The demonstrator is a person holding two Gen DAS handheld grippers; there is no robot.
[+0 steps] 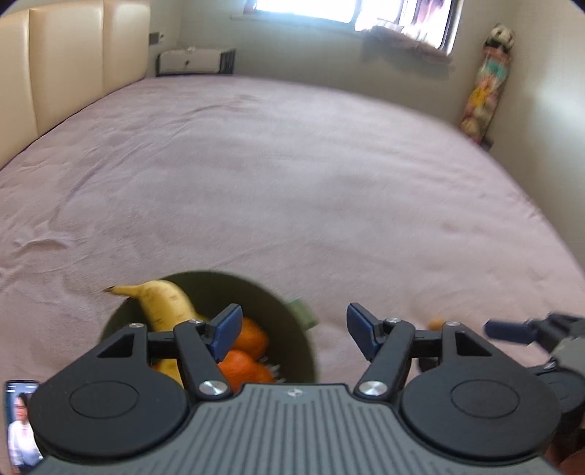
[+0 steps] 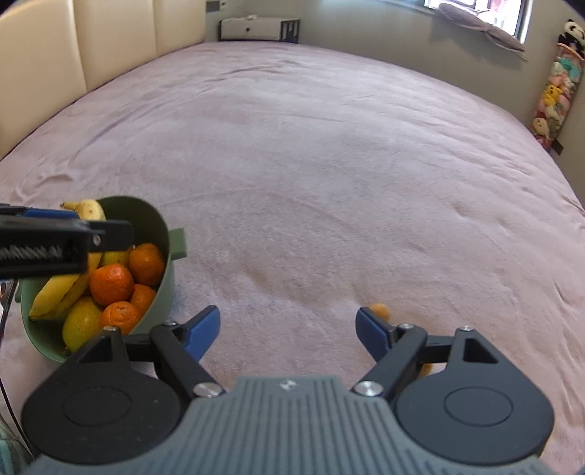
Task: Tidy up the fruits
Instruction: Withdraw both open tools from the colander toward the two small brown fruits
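Note:
A green bowl (image 1: 226,292) rests on the pink bed cover and holds a banana (image 1: 164,303) and tangerines (image 1: 252,339). My left gripper (image 1: 292,325) hangs open just above the bowl's right side, with nothing between its pads. In the right wrist view the bowl (image 2: 162,234) sits at the left with bananas, several tangerines (image 2: 111,279) and a lemon (image 2: 82,321). My right gripper (image 2: 289,329) is open over bare bedding to the right of the bowl. A small orange fruit (image 2: 380,310) lies just past its right fingertip. The same fruit (image 1: 437,323) shows in the left wrist view.
The wide pink bed (image 2: 310,146) stretches ahead, with a cream padded headboard (image 2: 109,36) at the left. A white nightstand (image 2: 252,29) stands at the far wall. Plush toys (image 2: 555,95) hang on the right wall. A phone (image 1: 22,424) lies at the lower left.

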